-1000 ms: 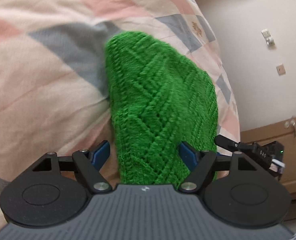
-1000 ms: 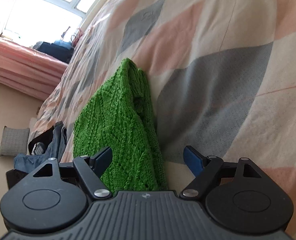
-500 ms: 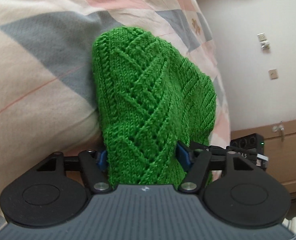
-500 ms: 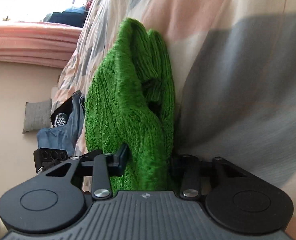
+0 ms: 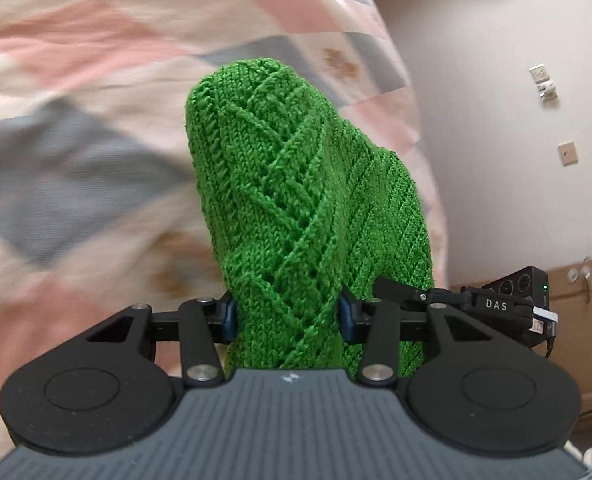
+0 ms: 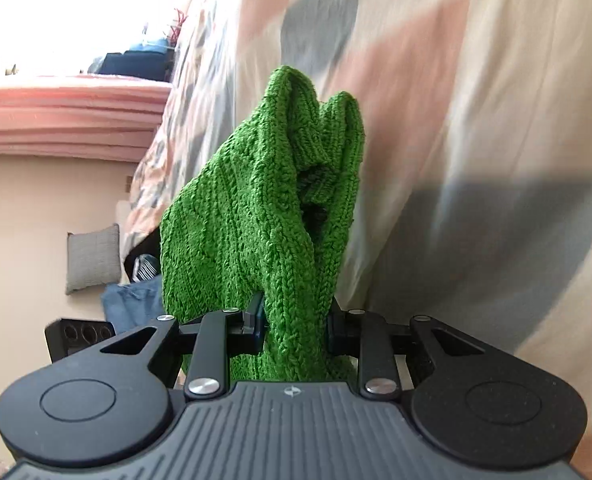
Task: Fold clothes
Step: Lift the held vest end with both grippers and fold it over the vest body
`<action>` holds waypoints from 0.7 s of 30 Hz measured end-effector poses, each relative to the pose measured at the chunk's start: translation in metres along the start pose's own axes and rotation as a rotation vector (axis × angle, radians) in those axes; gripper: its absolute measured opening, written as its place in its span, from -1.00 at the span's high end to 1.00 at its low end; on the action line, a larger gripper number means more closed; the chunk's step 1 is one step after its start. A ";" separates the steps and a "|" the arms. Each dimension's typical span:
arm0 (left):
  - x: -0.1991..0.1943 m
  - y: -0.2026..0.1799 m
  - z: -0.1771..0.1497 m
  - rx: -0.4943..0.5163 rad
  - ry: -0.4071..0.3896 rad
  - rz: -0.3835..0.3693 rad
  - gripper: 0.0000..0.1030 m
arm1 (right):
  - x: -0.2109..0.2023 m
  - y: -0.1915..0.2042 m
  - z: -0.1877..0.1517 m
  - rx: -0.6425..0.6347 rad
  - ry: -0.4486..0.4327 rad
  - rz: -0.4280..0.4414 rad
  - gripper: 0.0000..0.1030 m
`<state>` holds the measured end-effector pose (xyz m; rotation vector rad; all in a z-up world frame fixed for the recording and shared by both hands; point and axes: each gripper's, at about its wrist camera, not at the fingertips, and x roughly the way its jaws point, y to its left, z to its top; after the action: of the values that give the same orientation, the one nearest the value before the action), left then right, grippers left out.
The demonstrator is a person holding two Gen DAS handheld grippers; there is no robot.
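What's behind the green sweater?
Behind the green sweater is the patchwork quilt, with pink, grey and cream patches. The part of the quilt directly behind the knit is covered, so it cannot be seen.

Patchwork-quilted bed (image 5: 76, 168) under green knit (image 5: 296, 208)

One green knitted garment (image 5: 296, 216), pinched by two grippers, the left gripper (image 5: 287, 316) and the right gripper (image 6: 294, 326). One patchwork quilt (image 5: 76, 120) underneath. Two wall plates (image 5: 567, 153), one grey cushion (image 6: 93, 258), one pair of jeans (image 6: 130, 306) over there.
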<state>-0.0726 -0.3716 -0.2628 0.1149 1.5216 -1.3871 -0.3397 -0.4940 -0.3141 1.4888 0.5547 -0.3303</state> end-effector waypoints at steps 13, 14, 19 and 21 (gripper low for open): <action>0.203 -0.154 0.060 0.015 -0.050 -0.153 0.22 | -0.225 -0.039 0.180 -0.140 -0.128 -0.216 0.47; 0.216 -0.162 0.065 0.017 -0.052 -0.153 0.22 | -0.236 -0.044 0.196 -0.145 -0.133 -0.230 0.47; 0.282 -0.199 0.089 0.028 -0.064 -0.149 0.22 | -0.260 -0.090 0.257 -0.126 -0.128 -0.258 0.46; 0.304 -0.209 0.098 0.031 -0.065 -0.140 0.22 | -0.262 -0.110 0.275 -0.116 -0.115 -0.259 0.46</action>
<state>-0.2930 -0.6786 -0.3157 -0.0178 1.4775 -1.5110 -0.5772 -0.8067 -0.2682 1.2794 0.6645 -0.5720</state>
